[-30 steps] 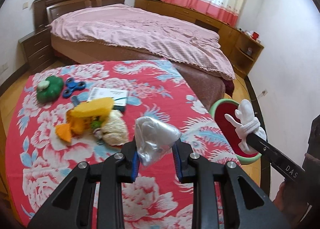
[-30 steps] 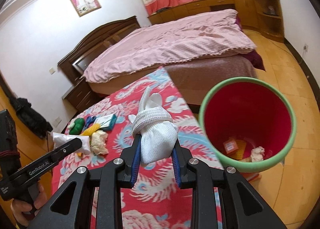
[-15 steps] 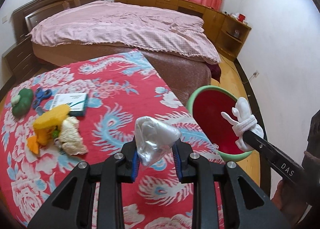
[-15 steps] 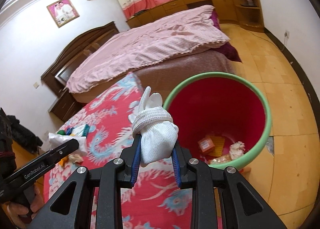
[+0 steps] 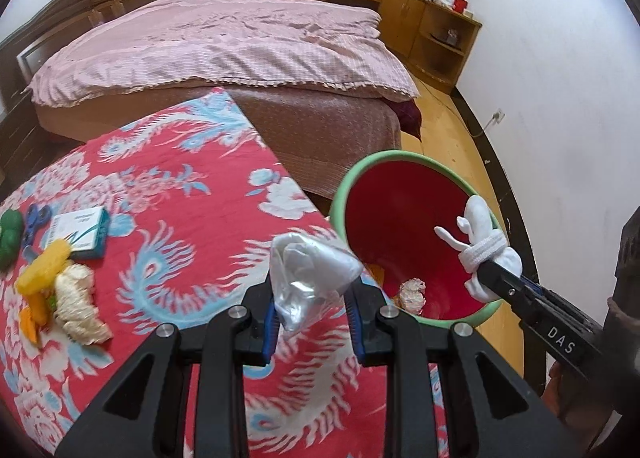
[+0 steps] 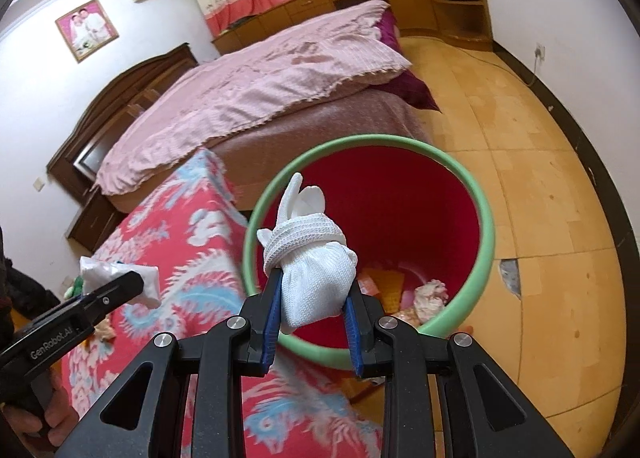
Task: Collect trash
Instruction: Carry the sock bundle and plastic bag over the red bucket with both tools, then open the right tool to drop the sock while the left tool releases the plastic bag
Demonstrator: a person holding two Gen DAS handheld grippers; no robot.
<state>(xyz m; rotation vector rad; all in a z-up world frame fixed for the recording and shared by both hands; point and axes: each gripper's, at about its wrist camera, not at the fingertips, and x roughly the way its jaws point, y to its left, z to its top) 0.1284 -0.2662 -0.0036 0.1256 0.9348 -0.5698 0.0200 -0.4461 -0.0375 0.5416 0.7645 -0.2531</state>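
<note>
My left gripper (image 5: 312, 322) is shut on a crumpled clear plastic bag (image 5: 308, 278), held over the red flowered cloth near its right edge. My right gripper (image 6: 312, 322) is shut on a white knotted glove bundle (image 6: 312, 274), which hangs over the near rim of the red bin with a green rim (image 6: 486, 242). From the left wrist view the same bundle (image 5: 480, 242) sits above the bin (image 5: 340, 194) at the right. Paper scraps (image 6: 432, 294) lie on the bin's bottom. In the right wrist view the left gripper (image 6: 138, 284) shows at the far left with the bag.
On the cloth-covered table (image 5: 180, 194) lie a yellow toy (image 5: 44, 270), a cream wad (image 5: 78, 306), a small box (image 5: 80, 230), a blue spinner (image 5: 34, 218) and a green item (image 5: 10, 234). A bed (image 5: 224, 54) stands behind. Wooden floor (image 6: 540, 186) surrounds the bin.
Both grippers have moved toward the bin with their loads. The bin now looms larger and the white bundle hangs over its rim. The table items slid to the left edge.
</note>
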